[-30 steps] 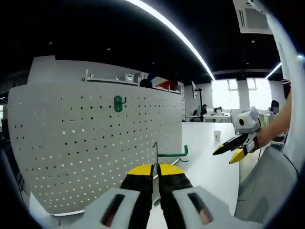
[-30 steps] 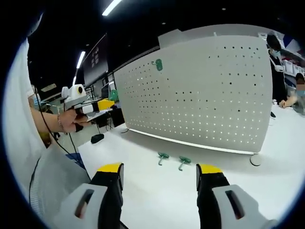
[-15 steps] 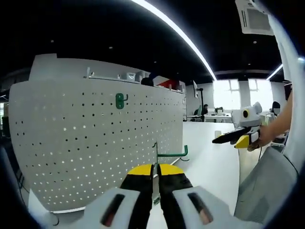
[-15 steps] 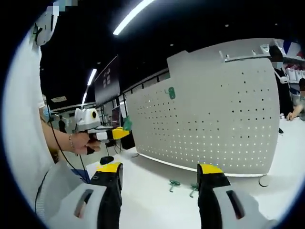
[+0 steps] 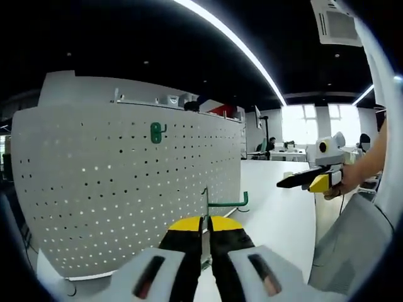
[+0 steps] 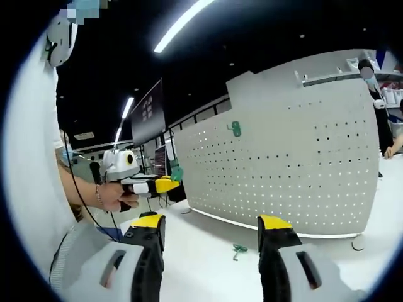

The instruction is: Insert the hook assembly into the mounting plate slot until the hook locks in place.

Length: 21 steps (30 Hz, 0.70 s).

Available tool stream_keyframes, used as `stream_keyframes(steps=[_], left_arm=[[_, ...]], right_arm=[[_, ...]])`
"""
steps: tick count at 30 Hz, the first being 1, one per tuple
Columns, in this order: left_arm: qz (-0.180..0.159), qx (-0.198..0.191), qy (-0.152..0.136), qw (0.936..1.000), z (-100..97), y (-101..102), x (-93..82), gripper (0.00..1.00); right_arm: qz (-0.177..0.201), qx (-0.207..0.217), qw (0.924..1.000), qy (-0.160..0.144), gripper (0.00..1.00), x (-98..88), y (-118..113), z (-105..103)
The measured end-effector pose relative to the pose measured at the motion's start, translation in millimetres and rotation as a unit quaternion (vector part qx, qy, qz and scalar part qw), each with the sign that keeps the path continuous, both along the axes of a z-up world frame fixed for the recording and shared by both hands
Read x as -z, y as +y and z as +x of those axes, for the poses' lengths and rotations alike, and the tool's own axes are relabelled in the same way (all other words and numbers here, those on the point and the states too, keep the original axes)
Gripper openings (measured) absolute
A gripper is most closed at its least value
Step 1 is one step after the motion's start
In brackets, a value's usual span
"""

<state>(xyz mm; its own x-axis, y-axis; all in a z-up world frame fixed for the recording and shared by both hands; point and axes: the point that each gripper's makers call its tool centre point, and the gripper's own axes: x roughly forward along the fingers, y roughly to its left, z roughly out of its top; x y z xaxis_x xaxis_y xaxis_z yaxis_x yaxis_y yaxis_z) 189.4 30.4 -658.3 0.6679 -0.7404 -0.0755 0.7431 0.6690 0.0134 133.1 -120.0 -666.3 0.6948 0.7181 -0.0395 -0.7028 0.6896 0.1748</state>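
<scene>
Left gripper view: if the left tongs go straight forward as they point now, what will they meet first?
Probably the white pegboard, lower right part; the green hook held in the left tongs would touch first. Depth is unclear.

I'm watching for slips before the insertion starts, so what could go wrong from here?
The left gripper pinches the green hook only by its thin upright stem, so it may twist when pressed into the pegboard.

The hook is still short of the holes; aiming by fisheye could miss a slot.

A spare hook lies on the table; a sweep might knock it.
</scene>
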Motion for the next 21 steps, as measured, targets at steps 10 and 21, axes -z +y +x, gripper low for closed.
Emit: stream_keyframes(steps=[10,21], left_arm=[[0.000,-0.006,0.001,1.0000,-0.3,-0.1,0.0,0.03],[-0.004,-0.008,0.002,1.0000,-1.6,-4.7,0.5,0.03]], right_arm=[[0.009,-0.024,0.9996,-0.009,0.57,-9.8,24.2,10.2],[0.030,-0.033,0.9990,-0.004,0.55,-15.3,41.7,17.6]])
